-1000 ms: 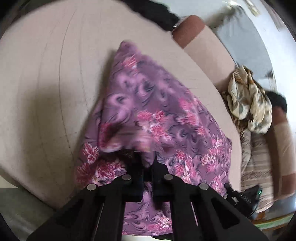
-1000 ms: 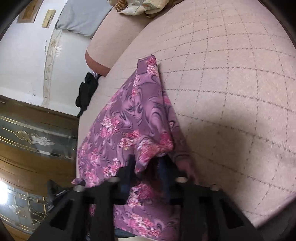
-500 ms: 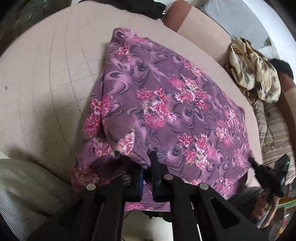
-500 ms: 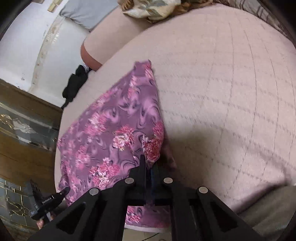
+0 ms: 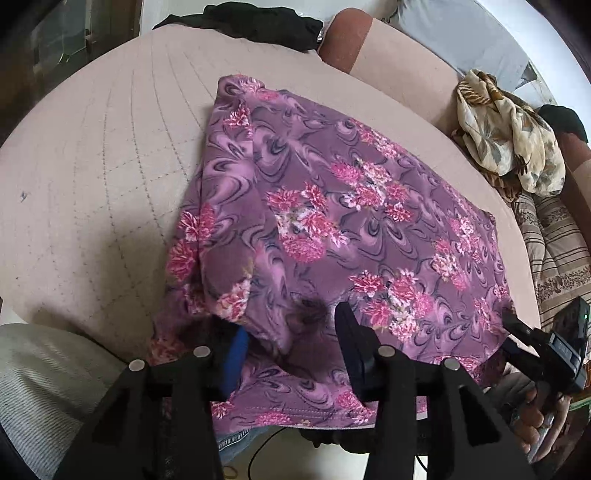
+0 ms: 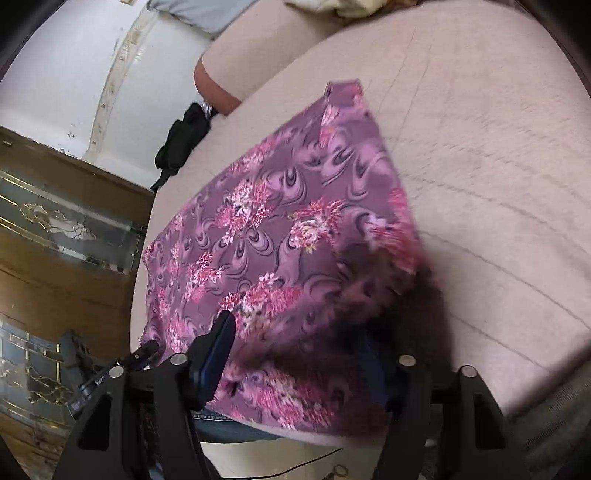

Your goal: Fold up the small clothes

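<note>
The purple floral garment (image 5: 332,229) lies spread on the beige quilted cushion (image 5: 103,177), with its near hem hanging a little over the front edge of the cushion. Its top layer is doubled over, so a second edge of the same cloth shows under it on the left side. In the right wrist view the garment (image 6: 280,236) reaches from the near edge towards the back of the cushion (image 6: 480,166), and its far corner is flat.

The left gripper (image 5: 291,332) is over the near edge of the cloth. Its jaws have just been opening and they now stand apart; the cloth lies loose between them and the pads do not press on it. The right gripper (image 6: 295,343) is at the near right part of the garment. Its jaws have also just been opening and stand wide, with the cloth free between them, though this part is blurred.

Behind the cushion, a black cloth (image 5: 258,22) lies at the far edge. A cream patterned scarf (image 5: 509,140) is piled on the sofa to the right. A wooden cabinet with glass (image 6: 55,229) stands at the left in the right wrist view.
</note>
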